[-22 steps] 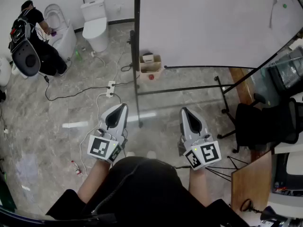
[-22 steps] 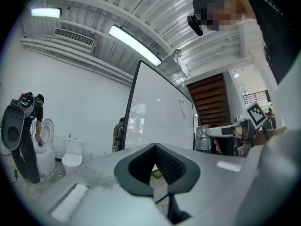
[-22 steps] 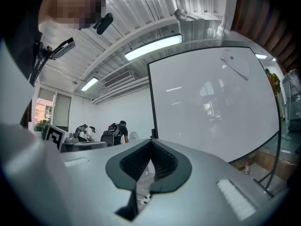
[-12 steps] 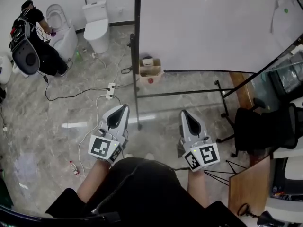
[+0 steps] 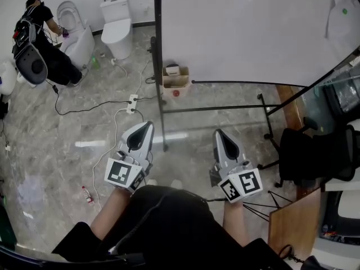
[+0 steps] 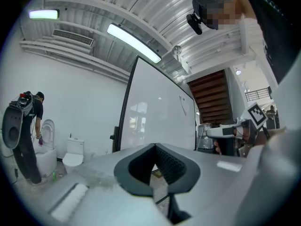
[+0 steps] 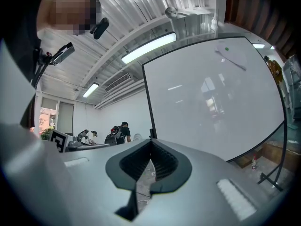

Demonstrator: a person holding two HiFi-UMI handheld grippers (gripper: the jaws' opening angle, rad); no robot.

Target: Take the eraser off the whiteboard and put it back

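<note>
The big whiteboard (image 5: 247, 27) stands ahead of me on a black frame. A white eraser (image 5: 341, 16) with a green dot clings to it at the far upper right. It shows in the right gripper view as a thin pale shape (image 7: 230, 60) high on the board. My left gripper (image 5: 147, 126) and right gripper (image 5: 218, 133) are held side by side in front of my body, level, well short of the board. Both are shut with nothing between the jaws, as the left gripper (image 6: 154, 147) and right gripper (image 7: 151, 142) show in their own views.
The board's black stand legs (image 5: 225, 107) stretch over the marble floor. A cardboard box (image 5: 175, 77) sits at its foot, with cables and a power strip (image 5: 133, 103) nearby. A person (image 5: 39, 38) crouches by toilets (image 5: 116, 24) at far left. A black chair (image 5: 315, 151) and wooden desk (image 5: 295, 218) stand right.
The head view has shifted slightly, so the board's post sits a little further left. Both grippers keep their places and stay shut.
</note>
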